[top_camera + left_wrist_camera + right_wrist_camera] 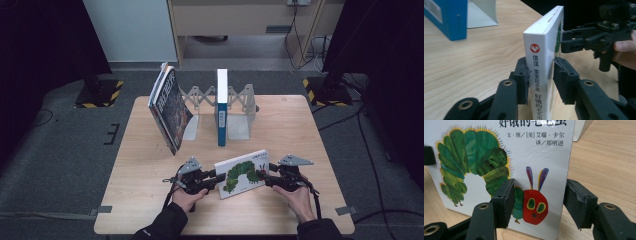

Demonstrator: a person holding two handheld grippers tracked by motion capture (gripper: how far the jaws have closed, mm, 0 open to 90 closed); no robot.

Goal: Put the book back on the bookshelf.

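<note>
A white board book with a green caterpillar on its cover (242,172) stands on its long edge near the table's front, between both grippers. My left gripper (219,177) is shut on its spine end. In the left gripper view the pads (524,75) press both sides of the spine (541,50). My right gripper (266,175) grips the opposite end. In the right gripper view one pad (505,200) lies against the cover (486,157) and the other sits behind the book's edge. The right gripper (564,42) also appears in the left gripper view, at the book's far end.
An expanding bookend rack (240,100) stands at the table's back. A blue-and-white book (221,107) is upright in it, and dark books (167,107) lean at its left. Bare wooden table (145,200) lies to the left of the hands.
</note>
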